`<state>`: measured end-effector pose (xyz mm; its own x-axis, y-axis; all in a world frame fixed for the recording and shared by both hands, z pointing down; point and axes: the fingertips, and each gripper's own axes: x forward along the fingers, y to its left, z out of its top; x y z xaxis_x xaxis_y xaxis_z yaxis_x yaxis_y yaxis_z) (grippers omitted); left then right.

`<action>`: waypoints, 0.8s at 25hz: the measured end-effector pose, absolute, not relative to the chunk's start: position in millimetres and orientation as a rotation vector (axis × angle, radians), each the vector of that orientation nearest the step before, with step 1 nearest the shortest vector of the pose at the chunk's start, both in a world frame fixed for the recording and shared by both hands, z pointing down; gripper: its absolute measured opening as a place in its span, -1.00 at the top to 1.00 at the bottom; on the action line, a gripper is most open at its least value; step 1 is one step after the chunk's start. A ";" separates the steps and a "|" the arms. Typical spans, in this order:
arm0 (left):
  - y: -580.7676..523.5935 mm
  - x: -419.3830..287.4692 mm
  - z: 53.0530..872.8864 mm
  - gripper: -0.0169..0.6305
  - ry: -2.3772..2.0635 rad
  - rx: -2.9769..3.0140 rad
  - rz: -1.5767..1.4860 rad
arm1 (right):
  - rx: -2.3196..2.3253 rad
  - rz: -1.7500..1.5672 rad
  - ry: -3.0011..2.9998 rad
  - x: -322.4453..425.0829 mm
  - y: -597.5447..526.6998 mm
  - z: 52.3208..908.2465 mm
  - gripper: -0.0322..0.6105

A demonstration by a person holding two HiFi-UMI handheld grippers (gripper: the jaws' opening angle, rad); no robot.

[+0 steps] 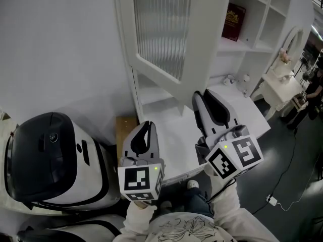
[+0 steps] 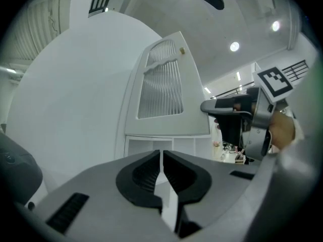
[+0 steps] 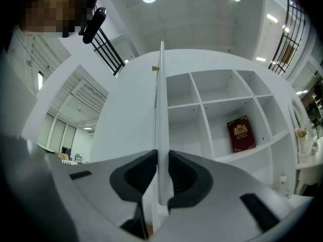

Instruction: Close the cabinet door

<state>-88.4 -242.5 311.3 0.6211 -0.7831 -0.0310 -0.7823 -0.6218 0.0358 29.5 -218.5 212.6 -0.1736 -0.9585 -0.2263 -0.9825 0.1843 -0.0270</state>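
Right gripper pinches open white cabinet door, ribbed-glass panelled.

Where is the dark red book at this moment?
The book stands at the head view's upper right, in a compartment of the white shelving, right of the open cabinet door.

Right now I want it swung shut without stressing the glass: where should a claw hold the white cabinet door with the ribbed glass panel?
Take the white cabinet door with the ribbed glass panel by its free edge near the lower corner, coming edge-on. The solid frame there is thin enough for the jaws and clear of the glass. The right claw pinches it there.
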 end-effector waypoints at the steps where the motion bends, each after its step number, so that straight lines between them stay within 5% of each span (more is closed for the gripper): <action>1: -244.1 -82.2 311.3 0.88 -1.348 2.817 -0.064 | -1.882 0.180 2.262 34.5 -220.7 212.7 0.68; 20: -284.1 7.5 312.5 0.88 -1.338 2.823 -0.026 | -1.751 0.121 2.336 113.5 -265.6 214.0 0.65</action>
<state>7.5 -284.1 312.5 0.6329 -0.7742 -0.0077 -0.7739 -0.6329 0.0230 113.5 -265.6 214.0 -0.2661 -0.9377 -0.2233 -0.9558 0.2867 -0.0650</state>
